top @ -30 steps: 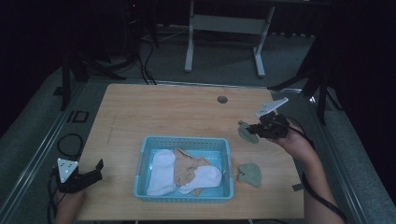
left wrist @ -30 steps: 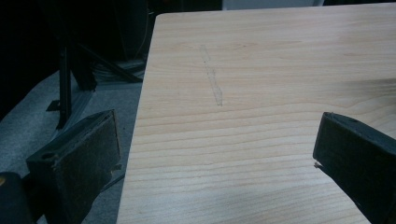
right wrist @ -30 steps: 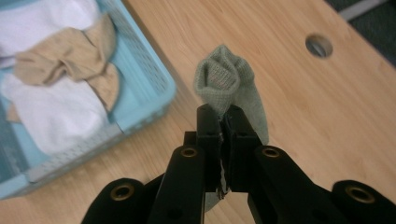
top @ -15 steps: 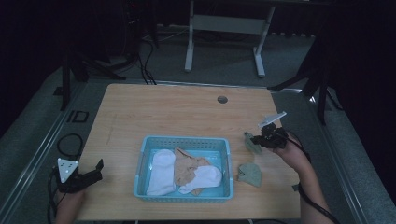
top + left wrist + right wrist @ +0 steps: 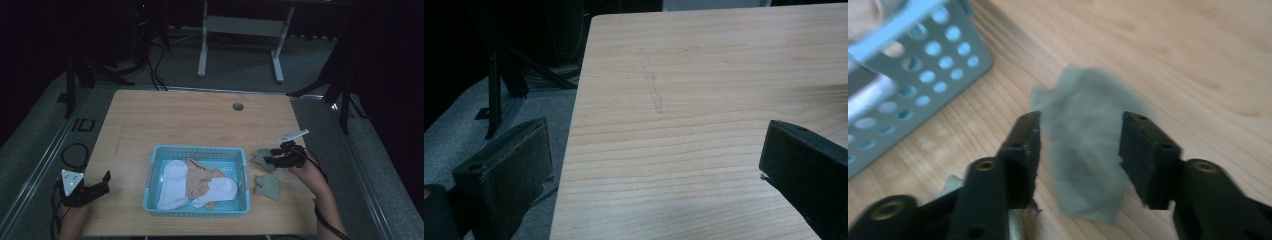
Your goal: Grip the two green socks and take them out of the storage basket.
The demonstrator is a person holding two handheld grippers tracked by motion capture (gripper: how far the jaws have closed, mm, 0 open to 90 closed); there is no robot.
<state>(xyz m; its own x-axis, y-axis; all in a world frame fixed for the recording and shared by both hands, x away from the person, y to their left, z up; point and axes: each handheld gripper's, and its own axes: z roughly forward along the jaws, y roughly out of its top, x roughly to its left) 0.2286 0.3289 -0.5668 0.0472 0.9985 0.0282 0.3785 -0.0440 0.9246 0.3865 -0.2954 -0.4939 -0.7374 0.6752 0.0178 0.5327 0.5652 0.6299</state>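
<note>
A grey-green sock [image 5: 1088, 170] lies flat on the wooden table [image 5: 190, 120], just right of the blue basket [image 5: 240, 165]. My right gripper [image 5: 1080, 130] hovers over it, open, with a jaw on either side and nothing pinched. In the high view this right gripper [image 5: 272, 159] sits at the sock [image 5: 260, 156], and a second grey-green sock [image 5: 267, 186] lies closer to the front edge. The basket holds two white socks [image 5: 172, 182] and a tan one [image 5: 200, 180]. My left gripper [image 5: 102, 182] rests open at the table's left front edge, its jaws wide apart and empty [image 5: 659, 145].
The basket's perforated wall [image 5: 923, 75] is close to the left of my right gripper. A small round hole [image 5: 238, 106] marks the far part of the table. Beyond the left edge lie cables [image 5: 70, 150] and the floor.
My right gripper came down and toward the near side with the grey-green sock, and its jaws now stand open over the sock on the table. The left gripper stayed still.
</note>
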